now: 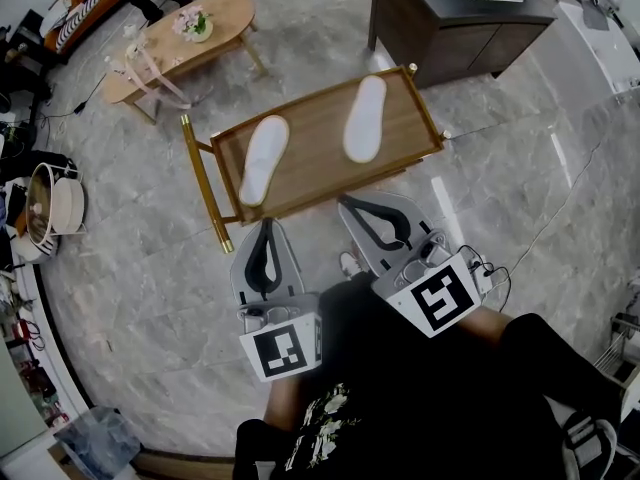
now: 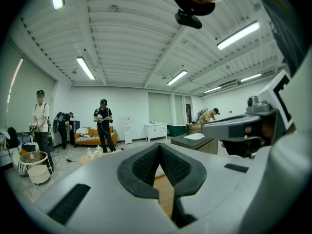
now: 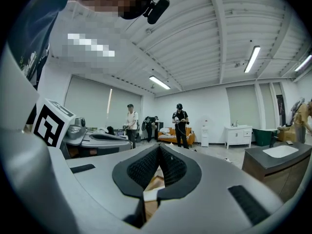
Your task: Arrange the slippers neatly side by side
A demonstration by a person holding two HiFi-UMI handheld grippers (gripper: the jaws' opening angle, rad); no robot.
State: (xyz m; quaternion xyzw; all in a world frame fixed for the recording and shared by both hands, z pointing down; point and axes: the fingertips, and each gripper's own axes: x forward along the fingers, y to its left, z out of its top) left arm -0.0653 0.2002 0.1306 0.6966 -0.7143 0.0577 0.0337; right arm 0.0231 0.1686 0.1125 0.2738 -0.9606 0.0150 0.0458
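Two white slippers lie apart on a wooden tray table (image 1: pixel 312 143) with a gold frame. The left slipper (image 1: pixel 264 158) slants toward the near left corner, and the right slipper (image 1: pixel 365 118) sits farther back. My left gripper (image 1: pixel 267 224) is shut and empty, its tips just short of the table's near edge, in front of the left slipper. My right gripper (image 1: pixel 347 202) is also shut and empty, at the near edge below the right slipper. In the left gripper view the gripper (image 2: pixel 160 147) has its jaws together, as does the gripper (image 3: pixel 159 148) in the right gripper view.
A light wooden coffee table (image 1: pixel 215 38) with flowers stands at the back left. A dark cabinet (image 1: pixel 440 28) with a white basin stands at the back right. A basket (image 1: pixel 50 206) sits on the grey tiled floor at left. Several people (image 2: pixel 103 123) stand far across the room.
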